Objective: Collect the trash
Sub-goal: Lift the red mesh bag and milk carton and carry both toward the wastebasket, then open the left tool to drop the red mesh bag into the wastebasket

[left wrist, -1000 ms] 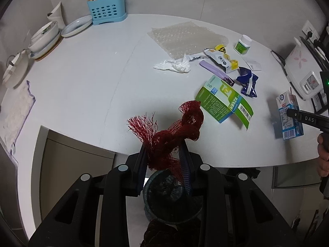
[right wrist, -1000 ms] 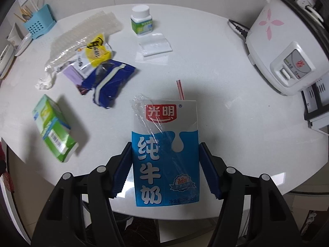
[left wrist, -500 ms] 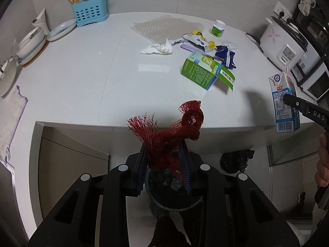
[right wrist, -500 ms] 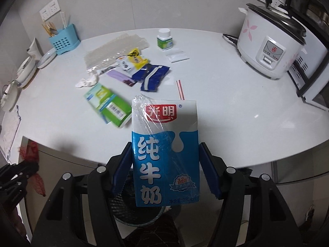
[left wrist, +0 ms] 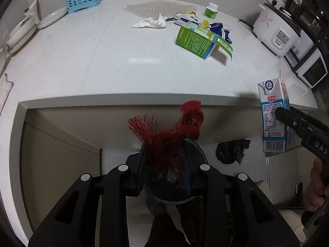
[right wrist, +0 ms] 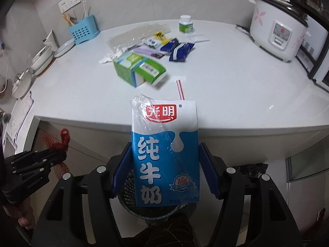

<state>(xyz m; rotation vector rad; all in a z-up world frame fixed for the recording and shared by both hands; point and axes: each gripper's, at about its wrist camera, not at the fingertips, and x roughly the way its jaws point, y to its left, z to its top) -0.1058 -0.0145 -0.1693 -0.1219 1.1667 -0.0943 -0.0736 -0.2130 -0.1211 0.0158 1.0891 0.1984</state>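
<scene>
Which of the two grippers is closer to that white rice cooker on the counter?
Right. The right gripper, holding the milk carton, is off the counter edge on the rice cooker's side. The left gripper, holding red netting, is farther along the edge.

On the counter (right wrist: 226, 78), the green box (right wrist: 139, 69) lies before the snack wrappers (right wrist: 181, 50). The pill bottle (right wrist: 185, 24) stands behind them, the rice cooker (right wrist: 277, 24) right, the utensil holder (right wrist: 83, 30) left.
</scene>
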